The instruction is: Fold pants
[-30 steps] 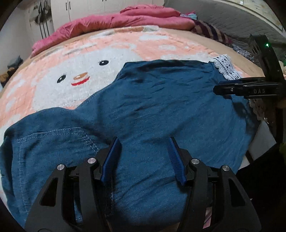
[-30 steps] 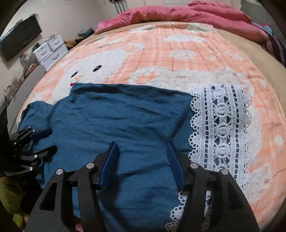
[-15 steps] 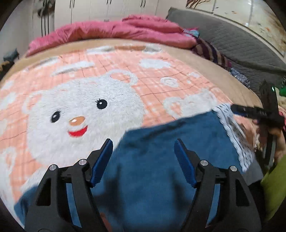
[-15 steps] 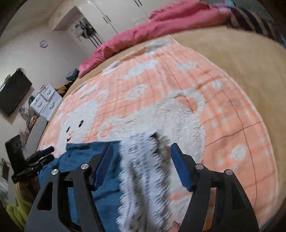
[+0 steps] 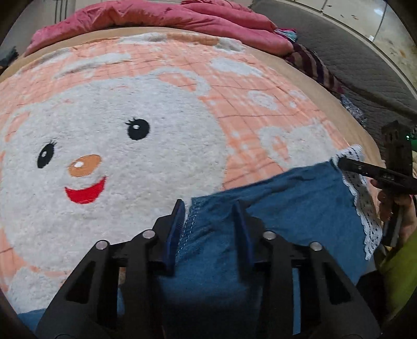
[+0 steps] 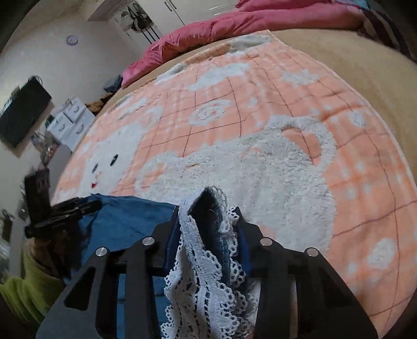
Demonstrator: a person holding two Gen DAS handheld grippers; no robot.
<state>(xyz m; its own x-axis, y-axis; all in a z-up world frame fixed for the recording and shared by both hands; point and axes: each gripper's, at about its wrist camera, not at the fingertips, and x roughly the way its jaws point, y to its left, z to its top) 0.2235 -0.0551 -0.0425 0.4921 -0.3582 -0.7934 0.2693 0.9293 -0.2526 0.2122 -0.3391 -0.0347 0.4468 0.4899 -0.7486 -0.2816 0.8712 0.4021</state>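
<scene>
On the near edge of the bed, the pants [image 5: 281,208] lie as a band of blue denim over the peach-and-white bear blanket [image 5: 130,109], with a white lace cuff [image 6: 198,260] at the right-hand end. The cloth looks soft and fairly light for denim; it drapes and bunches freely, so it will sag between two holds and needs both ends carried together. The lace is the delicate part and could snag or stretch, so a hold that takes in the denim behind the trim is the safer one; the stitched hem at the other end is the sturdiest place to pinch.

The left gripper [image 5: 208,216] has that stitched edge between its blue pads, and its jaws are closing; the pads do not yet look pressed onto the fabric. The right gripper [image 6: 208,221] has a bunched fold of lace and denim standing up between its jaws, which are also closing, and here the cloth looks pinched and lifted off the blanket.

Beyond the blanket, a crumpled pink quilt [image 5: 161,18] lies along the far side of the bed. A white drawer unit [image 6: 69,121] stands by the wall.
</scene>
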